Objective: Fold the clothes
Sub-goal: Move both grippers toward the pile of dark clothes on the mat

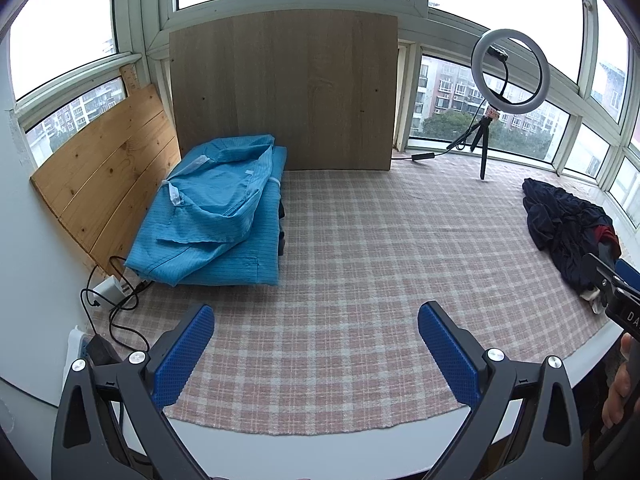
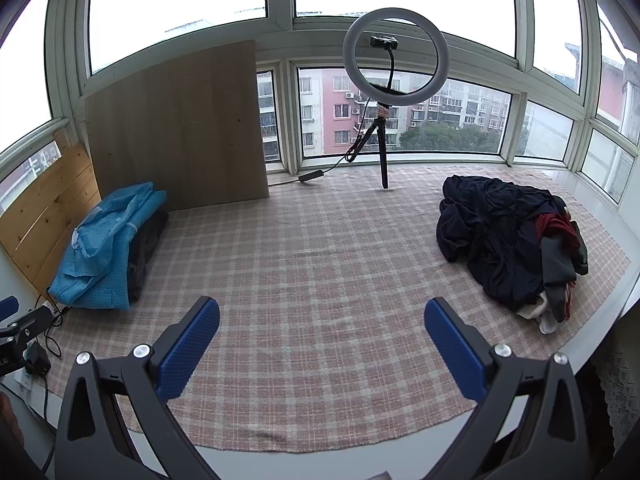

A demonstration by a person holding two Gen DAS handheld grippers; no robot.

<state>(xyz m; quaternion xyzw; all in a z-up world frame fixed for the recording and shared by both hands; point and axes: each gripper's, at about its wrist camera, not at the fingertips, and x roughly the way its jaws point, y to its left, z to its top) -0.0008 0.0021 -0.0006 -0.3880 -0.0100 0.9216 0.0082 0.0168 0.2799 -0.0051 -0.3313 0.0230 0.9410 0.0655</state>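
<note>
1. The left gripper (image 1: 316, 328) fills the bottom of its own view, its blue-padded fingers (image 1: 182, 356) spread wide and holding nothing; under and between them lies only the plaid cloth (image 1: 360, 240).
2. The right gripper (image 2: 322, 326) is likewise held low over the cloth (image 2: 320, 260), its fingers (image 2: 456, 354) set wide apart and empty.
3. Farther out on the left of the cloth sits a stack of blue garments (image 1: 216, 216); the top one lies loosely folded and rumpled on a flatter one, with something dark beneath that may be more folded clothing.
4. On the right of the cloth, well apart from the stack, lies a crumpled heap of dark clothes (image 2: 504, 240); navy on top, with red, grey and white pieces showing at its near edge.
5. Behind the stack a wooden board (image 1: 284, 92) leans upright against the window; a slatted pine panel (image 1: 108, 176) leans beside it.
6. A ring light (image 2: 396, 56) on a small tripod stands at the far edge of the cloth; a charger and cables (image 1: 108, 292) lie near the stack's front corner.
</note>
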